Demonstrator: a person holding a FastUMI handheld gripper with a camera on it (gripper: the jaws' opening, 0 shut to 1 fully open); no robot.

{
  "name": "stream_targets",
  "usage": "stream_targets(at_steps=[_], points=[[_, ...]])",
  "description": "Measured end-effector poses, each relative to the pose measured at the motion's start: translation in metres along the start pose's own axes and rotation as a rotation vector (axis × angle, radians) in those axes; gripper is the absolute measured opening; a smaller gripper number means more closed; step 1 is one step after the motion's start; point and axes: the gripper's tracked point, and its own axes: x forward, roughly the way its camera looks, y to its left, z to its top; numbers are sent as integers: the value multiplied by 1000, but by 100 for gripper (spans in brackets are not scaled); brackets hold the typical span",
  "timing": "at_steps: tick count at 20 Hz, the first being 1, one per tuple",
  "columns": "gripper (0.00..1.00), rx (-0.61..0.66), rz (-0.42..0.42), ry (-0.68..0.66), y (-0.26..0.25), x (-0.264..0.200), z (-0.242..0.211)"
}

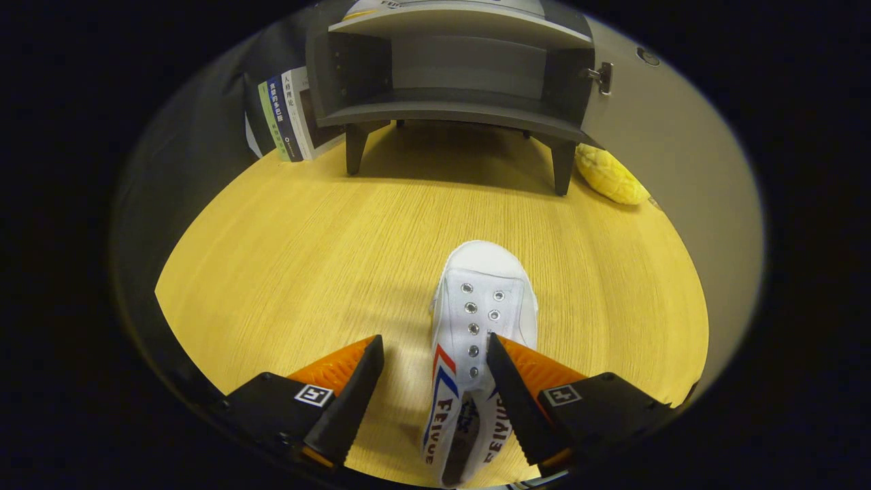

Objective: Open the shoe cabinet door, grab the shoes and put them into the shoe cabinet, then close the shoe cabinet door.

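Note:
A white canvas shoe [480, 306] with red and blue side stripes lies on the wooden table [292, 272], toe pointing toward the cabinet. My gripper [435, 350] is open above its heel end. The shoe sits between the fingers, close against the right finger [507, 388], with a gap to the left finger [354, 388]. Beyond the shoe stands the dark grey shoe cabinet [463, 75] on short legs, its inside shelf bare. Its door [653, 109] is swung open to the right, with a hinge [602, 76] showing at the cabinet's edge.
Several books [289, 116] lean upright against the cabinet's left side. A yellow pineapple-like object [609, 178] lies by the cabinet's right front leg. Bare tabletop stretches between the shoe and the cabinet.

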Motion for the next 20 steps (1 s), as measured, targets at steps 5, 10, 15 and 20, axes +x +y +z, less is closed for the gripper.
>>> stream_targets(at_steps=[5,10,15,20], points=[[57,-145,-81,0,-19,4,-4],[29,-217,-98,31,-13,1,-7],[3,-105,-64,63,-12,5,-11],[2,-33,-37,48,-12,-2,-4]])
